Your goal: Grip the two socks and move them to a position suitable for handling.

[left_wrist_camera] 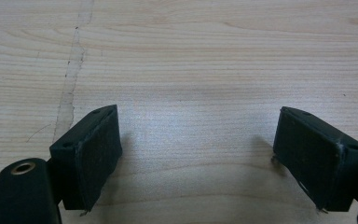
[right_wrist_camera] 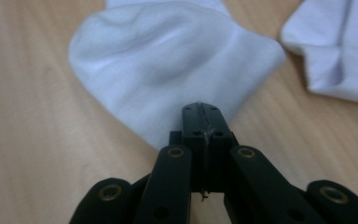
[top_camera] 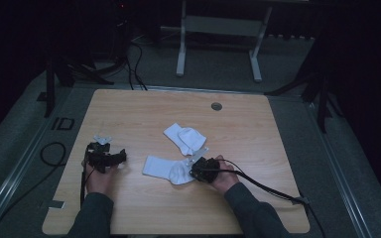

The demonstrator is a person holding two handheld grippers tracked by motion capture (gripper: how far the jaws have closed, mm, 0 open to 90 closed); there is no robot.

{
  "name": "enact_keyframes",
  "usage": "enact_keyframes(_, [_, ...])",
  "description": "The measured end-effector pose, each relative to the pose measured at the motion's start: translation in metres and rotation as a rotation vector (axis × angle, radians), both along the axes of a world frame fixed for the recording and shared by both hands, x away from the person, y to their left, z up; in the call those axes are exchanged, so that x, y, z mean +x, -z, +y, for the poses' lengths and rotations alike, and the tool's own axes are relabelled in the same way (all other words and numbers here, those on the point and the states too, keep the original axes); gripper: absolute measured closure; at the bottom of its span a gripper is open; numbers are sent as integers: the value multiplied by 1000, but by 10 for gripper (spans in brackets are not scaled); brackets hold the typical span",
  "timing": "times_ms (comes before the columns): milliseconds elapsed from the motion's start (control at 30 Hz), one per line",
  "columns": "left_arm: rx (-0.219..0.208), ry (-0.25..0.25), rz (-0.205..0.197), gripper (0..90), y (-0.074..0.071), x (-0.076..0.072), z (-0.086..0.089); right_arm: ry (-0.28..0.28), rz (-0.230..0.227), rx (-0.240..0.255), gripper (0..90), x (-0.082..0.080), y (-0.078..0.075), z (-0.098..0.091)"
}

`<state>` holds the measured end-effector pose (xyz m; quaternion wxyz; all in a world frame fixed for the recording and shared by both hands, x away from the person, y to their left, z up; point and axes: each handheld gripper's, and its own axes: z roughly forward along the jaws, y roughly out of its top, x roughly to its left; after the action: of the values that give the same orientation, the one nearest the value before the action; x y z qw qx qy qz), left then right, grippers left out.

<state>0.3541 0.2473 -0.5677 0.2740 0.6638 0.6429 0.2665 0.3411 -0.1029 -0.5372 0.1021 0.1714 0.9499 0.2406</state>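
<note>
A white sock (top_camera: 159,167) lies flat on the wooden table (top_camera: 258,129), left of my right hand. My right gripper (top_camera: 194,172) is at its right end, and the jaws stand together. In the right gripper view the sock (right_wrist_camera: 168,60) narrows toward the gripper (right_wrist_camera: 200,108), which is shut on its near edge. A second white sock (top_camera: 184,138) lies folded just behind the first; its corner (right_wrist_camera: 335,60) is at the upper right of that view. My left gripper (top_camera: 123,156) rests at the table's left with nothing between its wide-apart fingers (left_wrist_camera: 95,154).
A round grommet hole (top_camera: 216,106) sits near the table's far edge. A cable (top_camera: 263,187) trails from the right gripper off the table's right side. A white desk frame (top_camera: 218,29) stands on the floor beyond the table. Bare wood (left_wrist_camera: 196,70) lies before the left gripper.
</note>
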Motion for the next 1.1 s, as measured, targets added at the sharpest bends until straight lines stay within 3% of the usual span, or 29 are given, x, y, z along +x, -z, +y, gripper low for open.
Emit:
enact_keyframes(267, [1, 0, -1, 151, 0, 0, 0, -47, 18, -21, 855, -14, -2, -4])
enact_keyframes(433, [1, 0, -1, 151, 0, 0, 0, -47, -5, -24, 825, -19, -11, -7])
enact_keyframes(467, [1, -1, -1, 150, 0, 0, 0, -58, -25, -1, 811, -22, -22, -5])
enact_keyframes(533, [1, -1, -1, 151, 0, 0, 0, -63, -28, 6, 800, -23, -26, -3])
enact_keyframes(567, [0, 0, -2, 151, 0, 0, 0, -80, -48, 5, 771, -26, -34, 4])
enact_keyframes(700, [2, 3, 0, 151, 0, 0, -1, -117, -61, 1, 727, -30, -40, 21])
enact_keyframes(867, [2, 3, -1, 151, 0, 0, -1, -165, -37, 38, 668, -33, -39, 41])
enact_keyframes(1100, [2, 3, -1, 150, 0, 0, -1, -174, -11, -17, 632, -28, -22, 58])
